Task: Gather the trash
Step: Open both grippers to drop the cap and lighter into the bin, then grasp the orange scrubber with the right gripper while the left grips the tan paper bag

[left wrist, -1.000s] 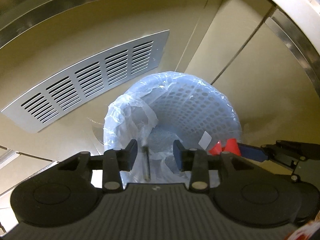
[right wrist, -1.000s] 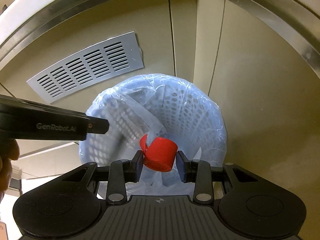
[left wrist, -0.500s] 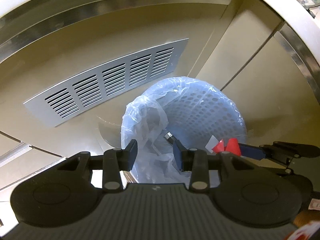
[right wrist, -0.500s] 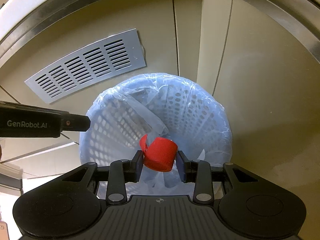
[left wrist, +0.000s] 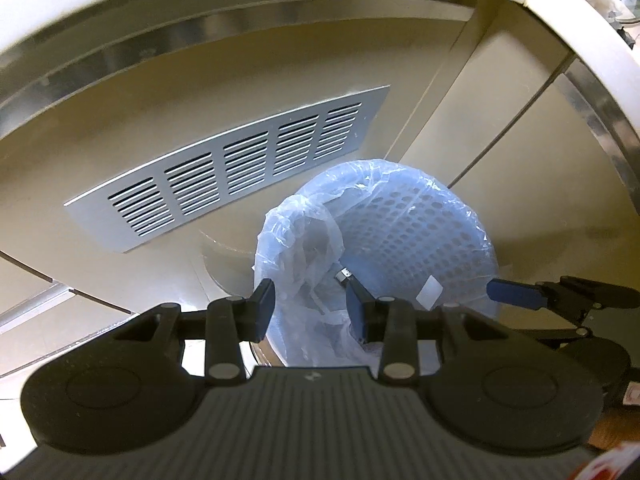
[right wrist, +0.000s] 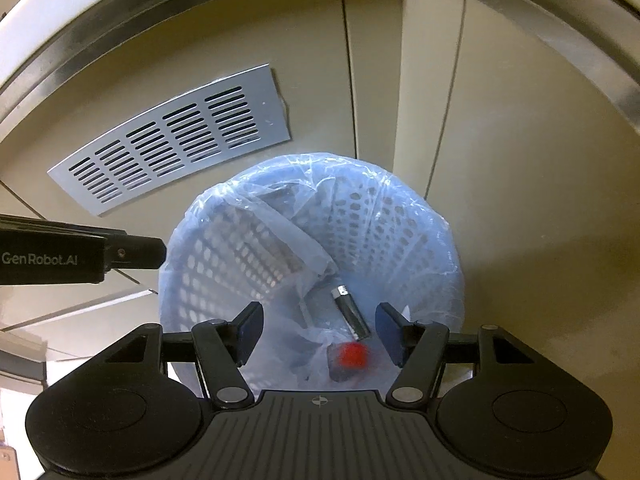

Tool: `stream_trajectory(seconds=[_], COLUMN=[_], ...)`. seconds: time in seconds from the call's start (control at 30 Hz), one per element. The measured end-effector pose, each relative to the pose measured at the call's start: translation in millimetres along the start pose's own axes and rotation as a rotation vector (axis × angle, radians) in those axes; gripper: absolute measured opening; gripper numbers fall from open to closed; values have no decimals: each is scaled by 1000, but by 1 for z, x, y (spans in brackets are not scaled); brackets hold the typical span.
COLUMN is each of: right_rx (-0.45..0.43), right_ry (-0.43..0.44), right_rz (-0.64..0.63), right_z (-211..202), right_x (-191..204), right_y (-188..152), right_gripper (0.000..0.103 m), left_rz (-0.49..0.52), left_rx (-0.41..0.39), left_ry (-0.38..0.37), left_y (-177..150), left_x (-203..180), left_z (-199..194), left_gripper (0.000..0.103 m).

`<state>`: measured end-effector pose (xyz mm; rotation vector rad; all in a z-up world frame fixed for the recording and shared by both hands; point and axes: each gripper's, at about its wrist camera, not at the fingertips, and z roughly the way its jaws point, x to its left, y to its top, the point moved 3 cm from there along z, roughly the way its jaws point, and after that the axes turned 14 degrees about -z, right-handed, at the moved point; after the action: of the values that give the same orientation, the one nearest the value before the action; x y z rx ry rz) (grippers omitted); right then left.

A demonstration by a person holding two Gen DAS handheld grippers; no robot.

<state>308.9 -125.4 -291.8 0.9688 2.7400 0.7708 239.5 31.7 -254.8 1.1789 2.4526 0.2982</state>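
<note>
Opening over the perforated white bin lined with clear plastic bag [right wrist: 400,216], right gripper [right wrist: 319,330] jaws parting, nothing between them; blurred red cap [right wrist: 351,354] low inside bin. Left gripper [left wrist: 310,310] part-open, empty. Risk: loose liner fold catching either fingertip on withdrawal, tipping bin.

Looks like a kitchen or utility corner: beige cabinet fronts [right wrist: 520,160], a slotted vent grille [right wrist: 172,140], steel-trimmed counter edge [left wrist: 552,4], bag-lined perforated bin [right wrist: 400,232].
</note>
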Motion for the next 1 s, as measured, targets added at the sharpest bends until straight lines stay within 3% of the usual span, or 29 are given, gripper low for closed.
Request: stream_trajectory(seconds=[0.27,0.6,0.8,1.0], right_rx=[-70,-299,-419,-457], right_ry=[-6,-31,-72,-82], right_rz=[-7,-45,-54,-33], right_z=[-46,-135,-164,-160], right_x=[8,17,4,-20], right_y=[21,74,113,152], right_gripper=[62,62,62,62], left_rz=[11,31,32,76], left_rx=[-63,-227,-350,-436], left_ry=[-25,-65,-88,-65], left_y=[6,33,66,111], left_x=[-3,-15,-29,-48], left_z=[-43,-124,-156,-156], left_gripper=[35,44,48,51])
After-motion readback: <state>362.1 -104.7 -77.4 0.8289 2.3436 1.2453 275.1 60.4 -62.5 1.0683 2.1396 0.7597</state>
